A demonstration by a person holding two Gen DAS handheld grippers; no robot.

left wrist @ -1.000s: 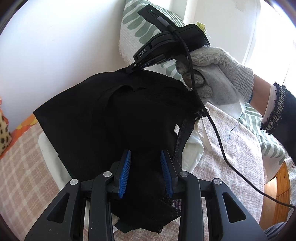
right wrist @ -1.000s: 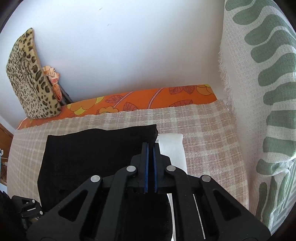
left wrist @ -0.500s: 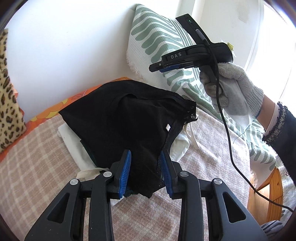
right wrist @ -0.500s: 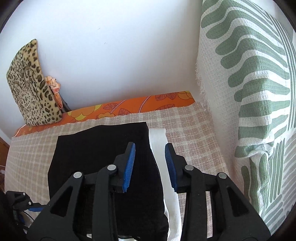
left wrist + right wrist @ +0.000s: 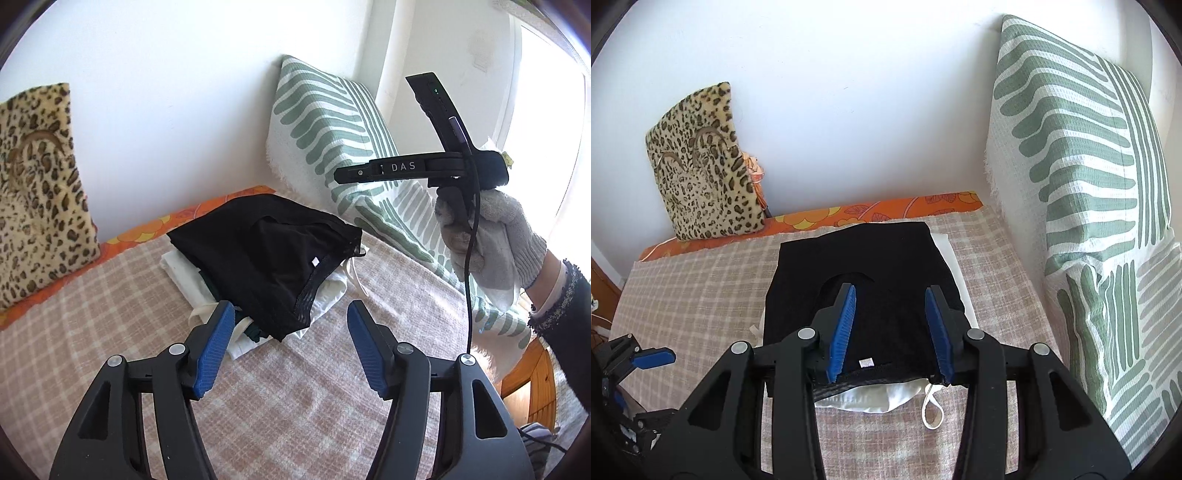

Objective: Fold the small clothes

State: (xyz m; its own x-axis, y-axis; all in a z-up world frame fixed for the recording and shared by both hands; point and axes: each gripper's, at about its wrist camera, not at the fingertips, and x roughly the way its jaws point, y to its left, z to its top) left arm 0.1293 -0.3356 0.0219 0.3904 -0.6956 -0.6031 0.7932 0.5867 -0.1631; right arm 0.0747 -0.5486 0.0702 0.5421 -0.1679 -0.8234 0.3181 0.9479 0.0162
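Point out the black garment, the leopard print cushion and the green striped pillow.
black garment (image 5: 886, 258), right wrist view, flat upper panel.
leopard print cushion (image 5: 701, 166), right wrist view, middle of its face.
green striped pillow (image 5: 325, 133), left wrist view, front face.

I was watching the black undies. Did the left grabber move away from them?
Yes. The left gripper has let go and backed off; the black underwear on the stack now sits farther off, nearer the wall.
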